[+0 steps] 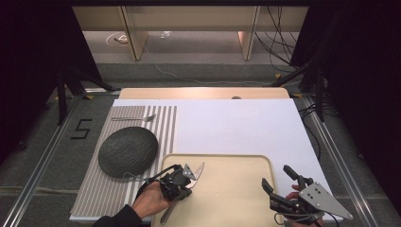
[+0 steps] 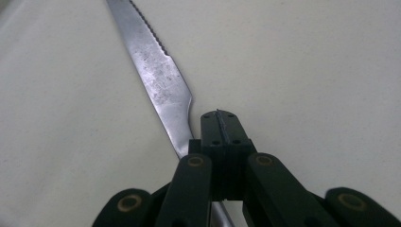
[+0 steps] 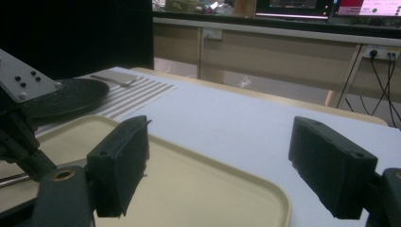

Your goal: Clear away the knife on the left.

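The shiny silver metal knife with small teeth [image 2: 158,75] lies flat on the pale cream plastic tray [image 1: 246,163], its tip pointing to 1 o'clock.

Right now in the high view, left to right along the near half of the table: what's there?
Dark plate → left claw shut beside a knife → bare tray → right claw, open.

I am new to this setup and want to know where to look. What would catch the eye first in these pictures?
First, the knife lying on the cream tray at the table's near edge, with the left gripper shut on it. Next, the dark round plate on the striped mat to the left, a fork beyond it. The right gripper hovers open at the tray's right corner.
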Action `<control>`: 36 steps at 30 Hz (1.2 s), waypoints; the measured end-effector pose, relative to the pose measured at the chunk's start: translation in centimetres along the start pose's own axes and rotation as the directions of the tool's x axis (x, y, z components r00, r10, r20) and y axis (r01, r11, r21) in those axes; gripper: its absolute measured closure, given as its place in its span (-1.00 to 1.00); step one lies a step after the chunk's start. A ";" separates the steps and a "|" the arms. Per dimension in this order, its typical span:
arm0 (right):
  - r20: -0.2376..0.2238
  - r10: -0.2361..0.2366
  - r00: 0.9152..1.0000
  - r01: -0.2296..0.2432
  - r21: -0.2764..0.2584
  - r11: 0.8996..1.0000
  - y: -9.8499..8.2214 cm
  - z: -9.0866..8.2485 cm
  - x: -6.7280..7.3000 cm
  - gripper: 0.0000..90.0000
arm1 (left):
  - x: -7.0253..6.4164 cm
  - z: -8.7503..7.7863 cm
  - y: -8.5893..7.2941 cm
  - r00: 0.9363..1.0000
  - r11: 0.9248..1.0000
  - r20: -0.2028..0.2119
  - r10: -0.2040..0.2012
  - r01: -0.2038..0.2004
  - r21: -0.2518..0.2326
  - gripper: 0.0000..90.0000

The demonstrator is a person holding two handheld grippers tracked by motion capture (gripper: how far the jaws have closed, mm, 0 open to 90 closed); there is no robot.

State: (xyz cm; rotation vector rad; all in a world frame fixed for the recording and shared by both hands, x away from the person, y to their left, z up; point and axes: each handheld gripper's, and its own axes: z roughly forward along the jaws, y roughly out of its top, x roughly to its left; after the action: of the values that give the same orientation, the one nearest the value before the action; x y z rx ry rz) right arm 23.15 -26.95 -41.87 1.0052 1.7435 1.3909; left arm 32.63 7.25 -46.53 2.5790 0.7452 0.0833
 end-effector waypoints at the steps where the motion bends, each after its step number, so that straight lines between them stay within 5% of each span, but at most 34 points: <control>1: 0.000 -0.001 1.000 0.001 -0.005 1.000 0.0 0.0 0.0 -0.51 | 0.2 -0.1 -0.1 1.000 1.000 -0.002 -0.003 0.003 -0.001 1.00; 36: 0.000 -0.004 1.000 0.004 -0.006 1.000 0.0 -0.1 0.1 -0.51 | 2.5 -1.2 -1.9 0.997 0.996 -0.001 -0.083 0.083 0.027 1.00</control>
State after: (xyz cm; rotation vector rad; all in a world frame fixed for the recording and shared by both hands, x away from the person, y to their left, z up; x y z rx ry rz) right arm 23.04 -26.91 -41.87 0.9976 1.7399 1.3931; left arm 33.64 10.51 -46.43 2.5697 0.8578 0.0482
